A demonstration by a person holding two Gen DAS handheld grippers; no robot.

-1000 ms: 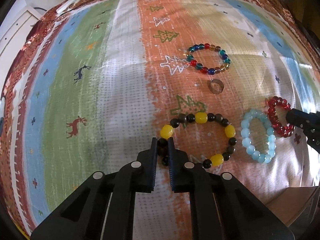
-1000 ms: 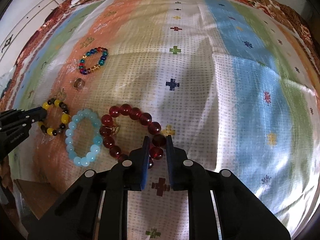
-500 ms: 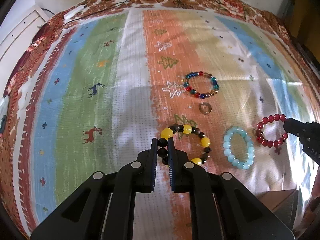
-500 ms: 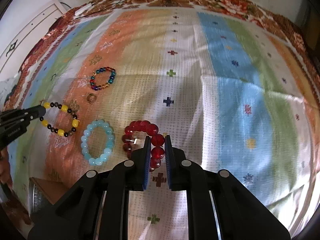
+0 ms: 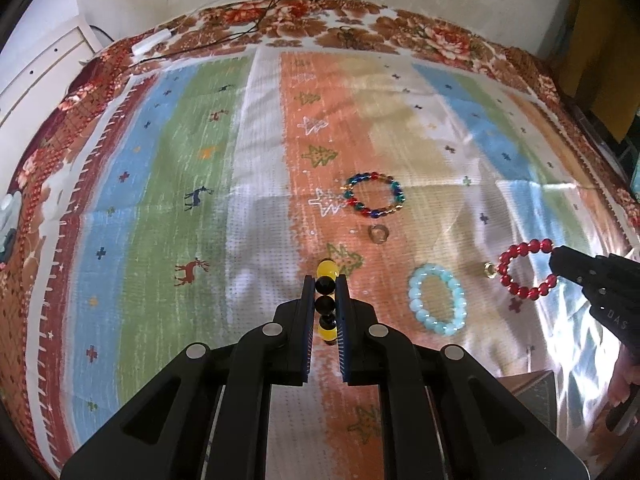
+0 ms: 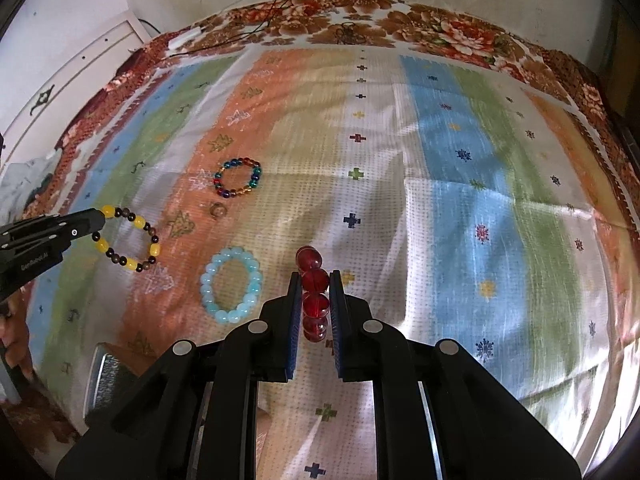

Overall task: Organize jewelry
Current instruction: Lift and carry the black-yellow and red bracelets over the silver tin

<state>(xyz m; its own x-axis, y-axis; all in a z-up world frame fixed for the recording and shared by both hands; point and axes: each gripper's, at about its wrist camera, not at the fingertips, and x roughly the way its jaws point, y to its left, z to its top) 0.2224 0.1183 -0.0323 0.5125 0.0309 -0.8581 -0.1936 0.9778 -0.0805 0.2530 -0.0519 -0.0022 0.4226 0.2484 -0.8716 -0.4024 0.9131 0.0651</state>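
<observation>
My left gripper (image 5: 325, 284) is shut on the yellow-and-black bead bracelet (image 5: 325, 300) and holds it above the striped cloth; from the right wrist view the bracelet (image 6: 130, 240) hangs from that gripper (image 6: 96, 218). My right gripper (image 6: 316, 280) is shut on the red bead bracelet (image 6: 314, 292), lifted off the cloth; it also shows in the left wrist view (image 5: 524, 268) beside the gripper (image 5: 560, 260). A pale blue bracelet (image 5: 438, 304), a multicoloured bracelet (image 5: 374, 194) and a small ring (image 5: 378, 234) lie on the cloth.
A striped patterned cloth (image 5: 200, 200) covers the table, with a floral border (image 5: 360, 28) at the far edge. Cables (image 5: 256, 28) run along the back. A box corner (image 6: 116, 372) shows at the near edge. A white cabinet (image 6: 60, 88) stands at left.
Both grippers have risen and pulled back, lifting the yellow-and-black bracelet and the red bracelet off the cloth. The other jewelry has stayed in place.
</observation>
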